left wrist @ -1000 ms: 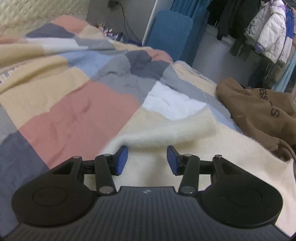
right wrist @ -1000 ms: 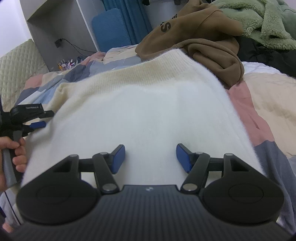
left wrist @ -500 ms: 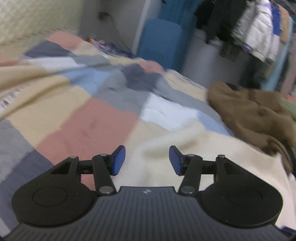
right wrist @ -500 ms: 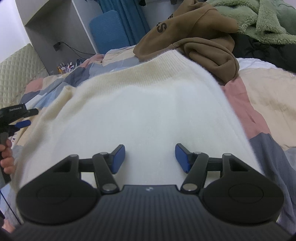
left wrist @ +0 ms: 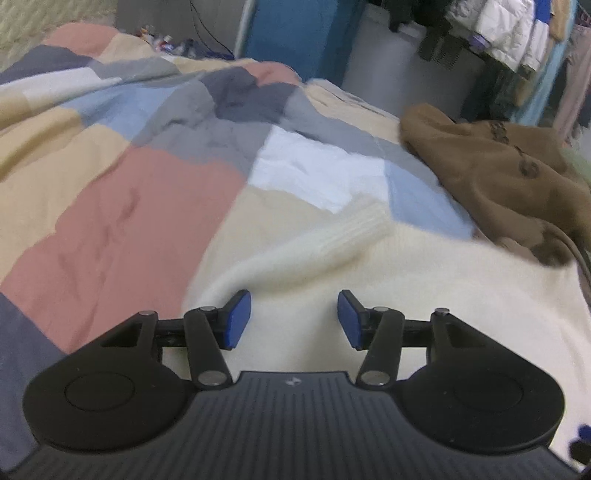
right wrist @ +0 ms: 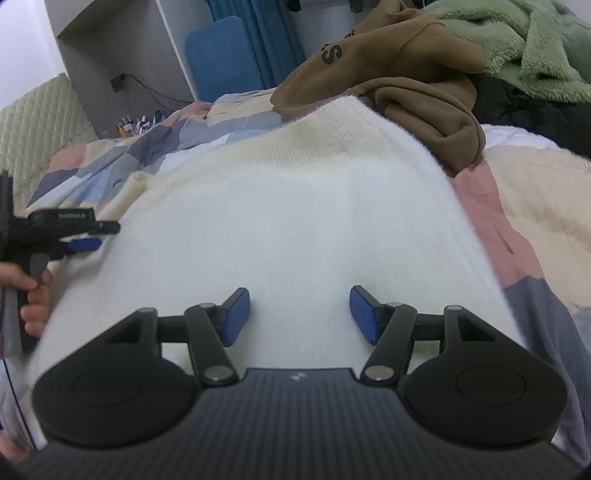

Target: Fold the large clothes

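Note:
A large cream knit sweater [right wrist: 295,206] lies spread flat on the patchwork bedspread [left wrist: 122,206]. In the left wrist view its body [left wrist: 461,288] fills the lower right and a ribbed sleeve cuff [left wrist: 354,229] lies folded onto it. My left gripper [left wrist: 293,319] is open and empty, hovering over the sweater near the sleeve; it also shows at the left of the right wrist view [right wrist: 83,236]. My right gripper [right wrist: 299,314] is open and empty above the middle of the sweater.
A crumpled brown hoodie [right wrist: 388,74] lies at the sweater's far edge, also in the left wrist view [left wrist: 491,173]. A green fleece blanket [right wrist: 517,44] is behind it. A blue chair [right wrist: 221,55] and hanging clothes [left wrist: 509,33] stand beyond the bed.
My left gripper has moved right, over the sweater, and the sleeve cuff has come into its view. My right gripper has barely moved. Both jaws stay open.

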Motion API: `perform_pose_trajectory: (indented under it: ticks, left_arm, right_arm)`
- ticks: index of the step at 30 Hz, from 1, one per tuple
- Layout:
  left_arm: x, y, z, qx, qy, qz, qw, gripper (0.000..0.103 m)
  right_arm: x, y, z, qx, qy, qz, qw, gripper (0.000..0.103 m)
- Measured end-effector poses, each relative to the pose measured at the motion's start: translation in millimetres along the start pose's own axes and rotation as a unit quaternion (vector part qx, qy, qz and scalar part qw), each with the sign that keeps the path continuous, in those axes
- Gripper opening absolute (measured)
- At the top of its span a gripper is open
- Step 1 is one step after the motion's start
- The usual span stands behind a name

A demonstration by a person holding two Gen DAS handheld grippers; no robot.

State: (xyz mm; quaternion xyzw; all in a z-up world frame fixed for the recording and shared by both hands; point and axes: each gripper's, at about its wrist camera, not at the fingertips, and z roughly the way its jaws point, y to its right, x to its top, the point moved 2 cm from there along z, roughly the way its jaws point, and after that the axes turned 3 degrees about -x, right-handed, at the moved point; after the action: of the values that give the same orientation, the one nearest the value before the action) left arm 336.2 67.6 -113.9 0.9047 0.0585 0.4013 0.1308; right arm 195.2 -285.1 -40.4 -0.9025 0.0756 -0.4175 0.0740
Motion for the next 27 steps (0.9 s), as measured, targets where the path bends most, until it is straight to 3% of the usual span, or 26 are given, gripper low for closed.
perform_pose_trajectory:
  ticks: [5,13,19,27]
  left_arm:
    - [6,-18,11,0.006,-0.002,-0.037,0.9993,0.058]
    - [4,1,-33,0.000,0.010,0.003,0.9999,0.058]
    - [-36,16,-83,-0.017,-0.001,-0.017,0.9997,0.058]
    - [-82,43,-132,-0.018,-0.005,0.023,0.9996,0.058]
  right_arm:
    - [0,-4,2,-0.008,0.002,-0.017,1.000,0.063]
    - [1,-6,2,-0.011,0.004,-0.015,1.000,0.064]
    - [0,-8,-3,-0.018,0.008,-0.016,1.000,0.064]
    - [-6,0,-21,0.007,0.003,0.026,1.000,0.064]
